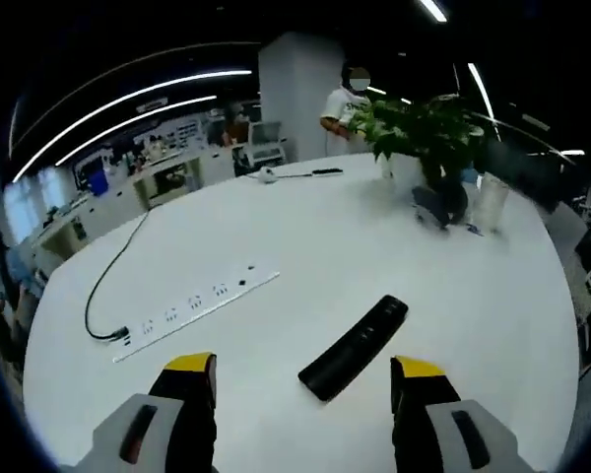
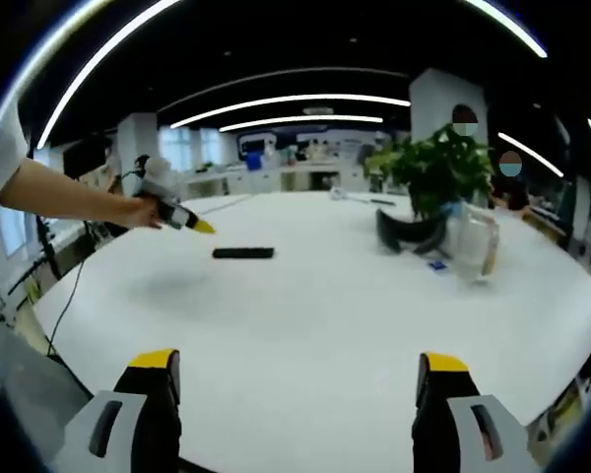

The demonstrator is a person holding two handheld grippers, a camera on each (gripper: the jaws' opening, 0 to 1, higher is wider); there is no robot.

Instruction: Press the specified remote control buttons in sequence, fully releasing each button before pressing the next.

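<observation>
A black remote control [image 1: 356,346] lies flat on the round white table [image 1: 374,246], slanting from lower left to upper right. My left gripper [image 1: 303,382] hovers open just short of it, its yellow-tipped jaws standing either side of the remote's near end without touching. In the right gripper view the same remote [image 2: 243,253] shows small and far off on the table [image 2: 325,325], with the left gripper [image 2: 182,218] held by a person's hand just to its left. My right gripper [image 2: 295,379] is open above the near table edge with nothing between its jaws.
A white power strip [image 1: 199,306] with a black cable [image 1: 113,281] lies left of the remote. A potted plant [image 1: 426,133], a dark object [image 1: 439,205] and a clear bag [image 2: 473,241] stand at the far side. A person [image 1: 347,108] stands beyond the table.
</observation>
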